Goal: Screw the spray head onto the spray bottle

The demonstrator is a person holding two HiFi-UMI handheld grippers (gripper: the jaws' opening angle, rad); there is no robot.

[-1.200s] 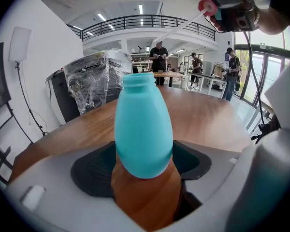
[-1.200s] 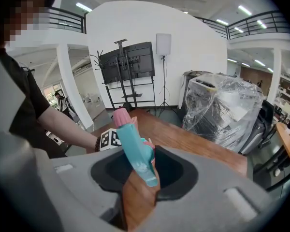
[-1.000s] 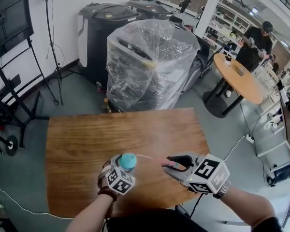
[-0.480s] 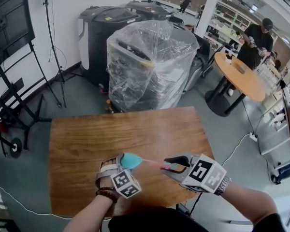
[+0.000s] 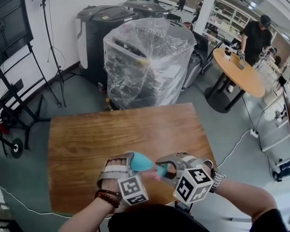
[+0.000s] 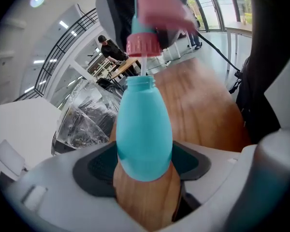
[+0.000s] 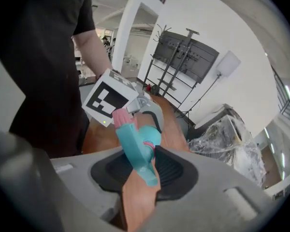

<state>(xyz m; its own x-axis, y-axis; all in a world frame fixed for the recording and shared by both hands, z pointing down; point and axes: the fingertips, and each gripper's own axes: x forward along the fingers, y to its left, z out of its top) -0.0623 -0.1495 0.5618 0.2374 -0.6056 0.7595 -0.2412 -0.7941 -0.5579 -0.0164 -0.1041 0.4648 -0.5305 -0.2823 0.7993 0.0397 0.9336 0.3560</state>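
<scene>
Over the near edge of the wooden table point(image 5: 111, 129), my left gripper point(image 5: 129, 162) is shut on a teal spray bottle point(image 5: 141, 162) that is tilted with its neck to the right. In the left gripper view the bottle point(image 6: 144, 129) sits between the jaws, its open neck up. The spray head's pink collar point(image 6: 143, 46) hangs just above that neck, with its thin tube reaching down into it. My right gripper point(image 5: 165, 168) is shut on the teal and pink spray head point(image 7: 135, 146), with the left gripper's marker cube point(image 7: 110, 98) close behind it.
A plastic-wrapped load point(image 5: 147, 57) and black bins point(image 5: 99, 28) stand beyond the table's far edge. A light stand point(image 5: 50, 42) and a screen rack point(image 5: 9, 57) are at the left. A person stands at a round table point(image 5: 241, 79) at the far right.
The left gripper has tipped the bottle's neck over to the right. The right gripper has moved left, bringing the spray head from a gap away up to the bottle's neck.
</scene>
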